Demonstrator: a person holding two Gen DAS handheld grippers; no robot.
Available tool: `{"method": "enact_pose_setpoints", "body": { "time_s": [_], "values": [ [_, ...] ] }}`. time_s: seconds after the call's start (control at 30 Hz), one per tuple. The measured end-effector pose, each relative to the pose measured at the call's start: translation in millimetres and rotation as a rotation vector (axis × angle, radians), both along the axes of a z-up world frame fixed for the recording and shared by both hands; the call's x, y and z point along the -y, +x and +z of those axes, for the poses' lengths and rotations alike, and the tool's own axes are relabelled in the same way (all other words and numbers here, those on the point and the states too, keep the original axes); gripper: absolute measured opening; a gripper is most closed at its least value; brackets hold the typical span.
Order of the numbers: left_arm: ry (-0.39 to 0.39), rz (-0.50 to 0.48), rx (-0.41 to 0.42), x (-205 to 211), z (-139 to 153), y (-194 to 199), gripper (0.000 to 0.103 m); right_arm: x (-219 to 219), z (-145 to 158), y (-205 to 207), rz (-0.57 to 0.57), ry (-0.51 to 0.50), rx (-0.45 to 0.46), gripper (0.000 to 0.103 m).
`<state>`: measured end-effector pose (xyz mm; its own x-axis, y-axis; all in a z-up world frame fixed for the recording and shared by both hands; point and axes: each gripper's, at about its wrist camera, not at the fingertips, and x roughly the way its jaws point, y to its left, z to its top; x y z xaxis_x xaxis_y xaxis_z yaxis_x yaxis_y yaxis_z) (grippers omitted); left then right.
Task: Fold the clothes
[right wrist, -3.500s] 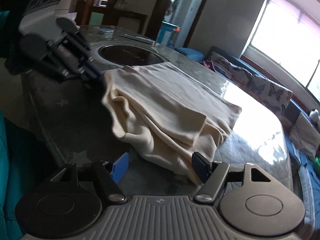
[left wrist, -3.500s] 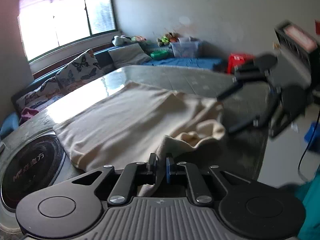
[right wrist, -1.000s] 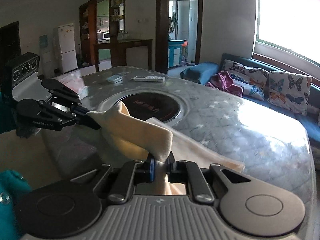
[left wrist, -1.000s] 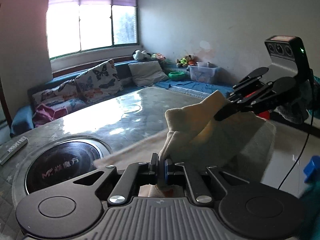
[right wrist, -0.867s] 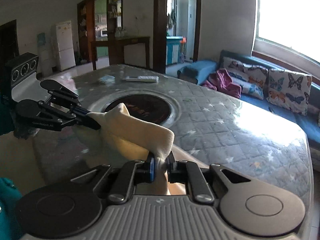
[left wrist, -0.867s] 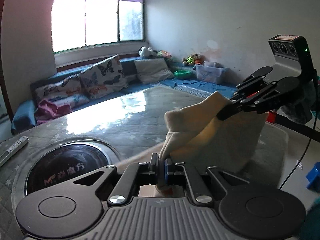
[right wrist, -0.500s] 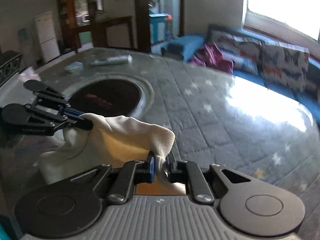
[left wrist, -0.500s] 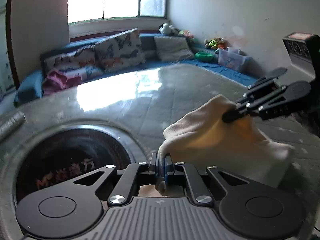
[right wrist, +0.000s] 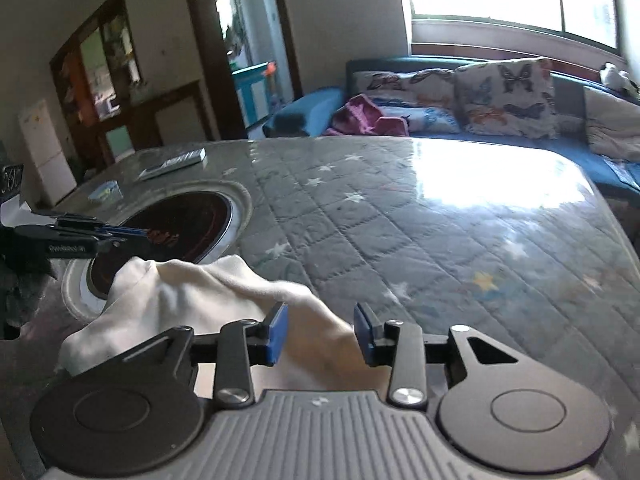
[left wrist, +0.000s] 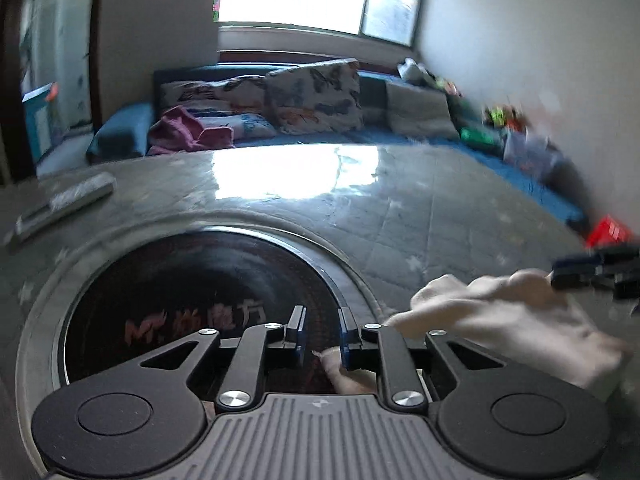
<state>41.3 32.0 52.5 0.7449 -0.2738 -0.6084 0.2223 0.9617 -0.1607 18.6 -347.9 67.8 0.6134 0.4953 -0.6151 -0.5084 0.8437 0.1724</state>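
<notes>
A cream garment (right wrist: 188,292) lies in a soft, doubled-over heap on the grey quilted table (right wrist: 440,240), beside the round black cooktop (right wrist: 180,216). My right gripper (right wrist: 320,334) is open, its blue pads apart just above the heap's near edge and not gripping it. My left gripper (left wrist: 322,332) is open too, over the cooktop (left wrist: 192,300), with the garment (left wrist: 500,320) to its right and a bit of cloth low between its fingers. Each view shows the other gripper at its edge: the right gripper (left wrist: 592,268), blurred, and the left gripper (right wrist: 120,232).
A remote control (right wrist: 172,164) and a small blue item (right wrist: 104,192) lie on the table's far left side. A blue sofa with butterfly cushions (right wrist: 504,96) and a red cloth (right wrist: 368,116) runs behind the table. A doorway (right wrist: 256,60) opens at the back.
Both grippers were shut on the lifted garment; they came down over the table and have opened. The garment has dropped into a heap by the cooktop.
</notes>
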Motion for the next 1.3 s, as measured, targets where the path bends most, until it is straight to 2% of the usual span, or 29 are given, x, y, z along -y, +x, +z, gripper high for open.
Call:
{"method": "enact_pose_setpoints", "body": {
  "time_s": [0.03, 0.17, 0.2, 0.37, 0.43, 0.5, 0.57, 0.7, 0.87, 0.9, 1.0, 1.13, 1.2, 1.3],
  "values": [
    [-0.016, -0.001, -0.003, -1.2, 1.2, -7.4, 0.023, 5.6, -0.9, -5.8, -0.011, 0.005, -0.002, 0.038],
    [-0.066, -0.008, -0.029, 2.2, 1.2, -23.8, 0.041, 22.5, -7.7, -21.8, -0.052, 0.022, -0.006, 0.038],
    [-0.074, -0.005, -0.034, 4.9, 0.2, -26.3, 0.041, 23.3, -8.8, -21.7, -0.058, 0.025, -0.006, 0.038],
    [-0.1, 0.007, -0.063, 13.0, -8.4, -20.9, 0.039, 24.3, -13.6, -18.6, -0.086, 0.041, -0.004, 0.037],
    [-0.098, 0.003, -0.067, 17.0, -11.4, -21.0, 0.029, 24.7, -15.5, -17.3, -0.098, 0.047, -0.003, 0.031],
    [-0.098, -0.001, -0.071, 19.4, -13.0, -20.8, 0.009, 25.2, -17.4, -16.1, -0.109, 0.054, -0.003, 0.03],
    [-0.085, 0.007, -0.059, 21.2, -10.5, -22.8, 0.006, 25.6, -19.3, -14.8, -0.12, 0.06, -0.002, 0.029],
    [-0.071, 0.015, -0.018, 20.5, -1.4, -29.6, 0.006, 23.6, -26.5, -8.1, -0.133, 0.065, -0.008, 0.024],
    [-0.031, 0.032, -0.049, 22.7, -11.0, -28.1, 0.007, 19.8, -36.9, -2.3, -0.154, 0.059, -0.009, 0.018],
    [-0.028, 0.035, -0.056, 22.9, -13.5, -27.7, 0.009, 19.1, -37.8, -2.8, -0.16, 0.058, -0.003, 0.013],
    [-0.017, 0.042, -0.071, 23.4, -19.2, -27.2, 0.011, 12.8, -35.1, -8.2, -0.173, 0.005, 0.038, 0.008],
    [0.003, 0.054, -0.07, 23.0, -19.9, -27.4, 0.017, 4.4, -37.4, -9.3, -0.186, -0.065, 0.064, 0.008],
    [0.008, 0.064, -0.068, 21.4, -18.8, -28.0, 0.024, 3.5, -34.4, -10.1, -0.2, -0.063, 0.065, 0.008],
    [0.017, 0.077, -0.05, 18.4, -11.3, -31.3, 0.025, 0.0, -24.3, -16.5, -0.194, -0.063, 0.095, 0.008]
  ]
}}
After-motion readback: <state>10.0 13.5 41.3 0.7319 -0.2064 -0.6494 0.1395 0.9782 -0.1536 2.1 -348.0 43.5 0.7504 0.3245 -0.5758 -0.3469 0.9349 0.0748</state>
